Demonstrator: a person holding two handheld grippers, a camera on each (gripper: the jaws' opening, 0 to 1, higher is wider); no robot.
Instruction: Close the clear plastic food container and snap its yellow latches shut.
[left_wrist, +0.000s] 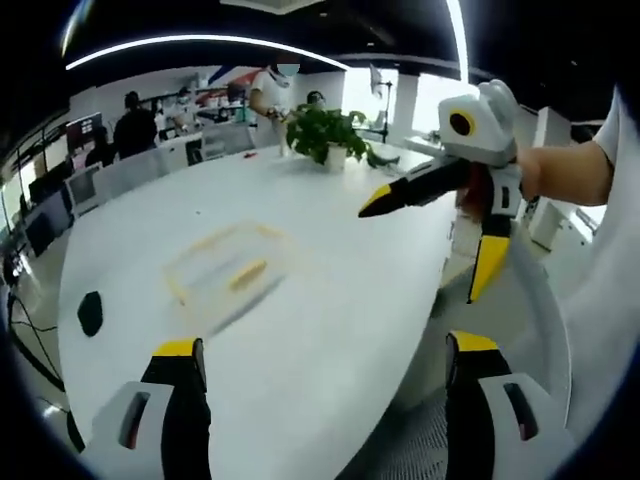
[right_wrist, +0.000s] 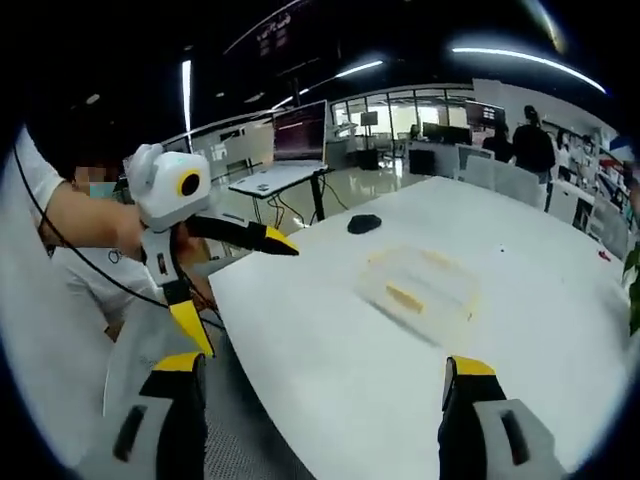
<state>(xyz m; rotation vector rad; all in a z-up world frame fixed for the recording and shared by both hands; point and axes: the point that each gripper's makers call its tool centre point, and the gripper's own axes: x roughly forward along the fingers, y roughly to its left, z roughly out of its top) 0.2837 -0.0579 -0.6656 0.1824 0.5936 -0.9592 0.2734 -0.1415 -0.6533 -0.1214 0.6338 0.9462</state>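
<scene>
Lying on white table (left_wrist: 330, 330): clear container (left_wrist: 228, 263); both grippers spread, apart from it.

- Left gripper (left_wrist: 325, 365) is up in the air, jaws spread wide, gripping nothing
- Right gripper (right_wrist: 320, 385) matches it, jaws wide apart and empty too
- In the left gripper view a bare forearm (left_wrist: 565, 175) reaches in from the right, carrying the right gripper
- Both grippers hover near the table's edge, neither touching it
</scene>
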